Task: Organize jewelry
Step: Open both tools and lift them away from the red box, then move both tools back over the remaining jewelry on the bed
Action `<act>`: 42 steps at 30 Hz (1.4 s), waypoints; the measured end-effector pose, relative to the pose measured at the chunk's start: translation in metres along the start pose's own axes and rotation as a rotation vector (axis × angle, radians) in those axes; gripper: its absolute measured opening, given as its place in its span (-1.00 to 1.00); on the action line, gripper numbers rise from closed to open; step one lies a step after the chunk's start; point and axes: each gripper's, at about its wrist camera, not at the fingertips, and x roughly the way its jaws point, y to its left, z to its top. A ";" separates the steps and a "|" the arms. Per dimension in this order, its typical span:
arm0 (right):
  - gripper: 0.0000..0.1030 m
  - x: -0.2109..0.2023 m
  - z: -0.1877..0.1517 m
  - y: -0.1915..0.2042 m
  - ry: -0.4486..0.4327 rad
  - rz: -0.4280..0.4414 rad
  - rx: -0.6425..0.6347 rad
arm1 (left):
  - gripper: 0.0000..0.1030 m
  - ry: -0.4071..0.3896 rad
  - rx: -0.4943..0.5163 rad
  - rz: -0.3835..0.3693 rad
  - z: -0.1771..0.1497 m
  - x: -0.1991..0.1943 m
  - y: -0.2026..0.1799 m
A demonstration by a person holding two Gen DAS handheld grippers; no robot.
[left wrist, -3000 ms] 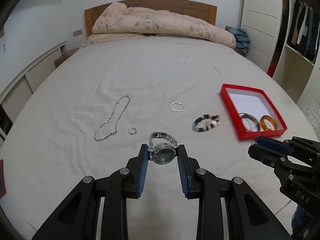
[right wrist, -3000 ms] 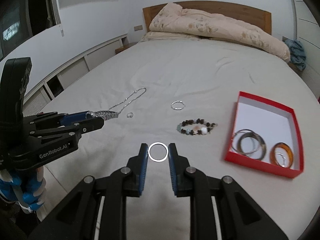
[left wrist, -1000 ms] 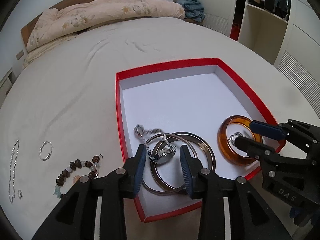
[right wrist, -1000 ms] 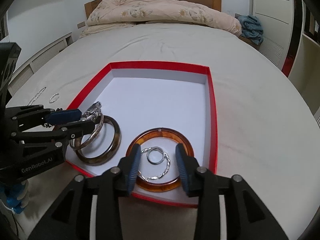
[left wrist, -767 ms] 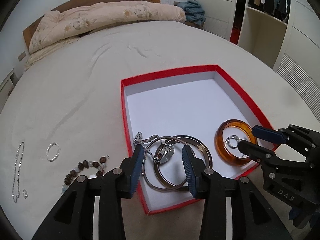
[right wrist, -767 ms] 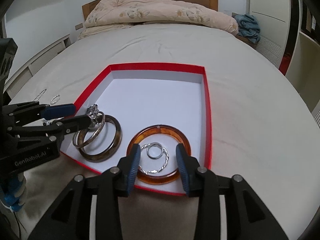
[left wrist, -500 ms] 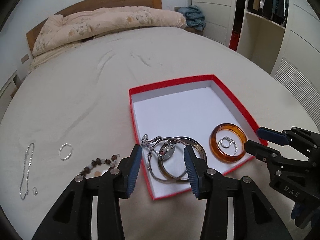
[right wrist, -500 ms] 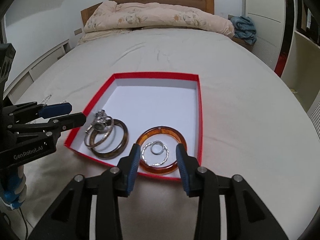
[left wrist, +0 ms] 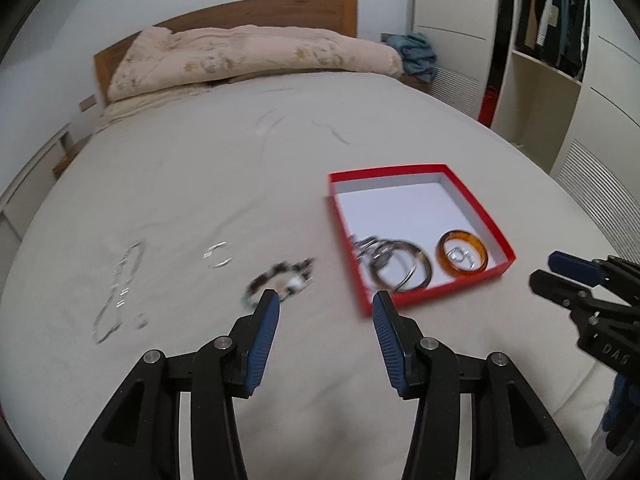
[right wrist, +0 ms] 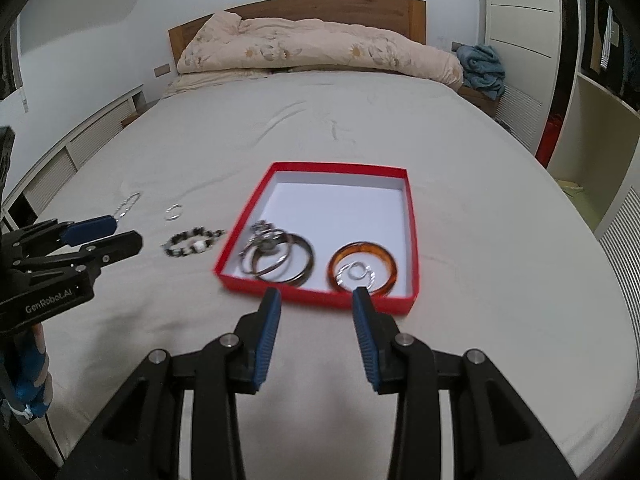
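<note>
Four pieces lie loose on the bed sheet [left wrist: 200, 168]; nearest, the beaded bracelet [left wrist: 280, 276] sits just ahead of my left gripper [left wrist: 325, 304], by its left pad, long axis crosswise, so my left hand is closer. My left jaws are opening with nothing between them; my right gripper [right wrist: 317, 300] stands parted and empty above the red box [right wrist: 414, 240] holding watch and bangles, wardrobe beyond.

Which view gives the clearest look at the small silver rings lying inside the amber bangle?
The right wrist view: the small silver rings sit sharp, near centre, inside the amber bangle. The left wrist view shows them smaller, off to the right and motion-blurred.
</note>
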 end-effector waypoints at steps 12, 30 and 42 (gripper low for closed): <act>-0.31 -0.074 -0.025 0.083 -0.031 -0.026 -0.072 | -0.07 -0.027 -0.118 0.129 -0.064 -0.097 0.065; -0.30 -0.128 -0.049 0.160 -0.082 -0.025 -0.239 | 0.08 -0.055 -0.248 0.256 -0.126 -0.170 0.132; -0.29 -0.121 -0.045 0.172 -0.066 -0.007 -0.262 | 0.15 -0.001 -0.266 0.255 -0.132 -0.161 0.145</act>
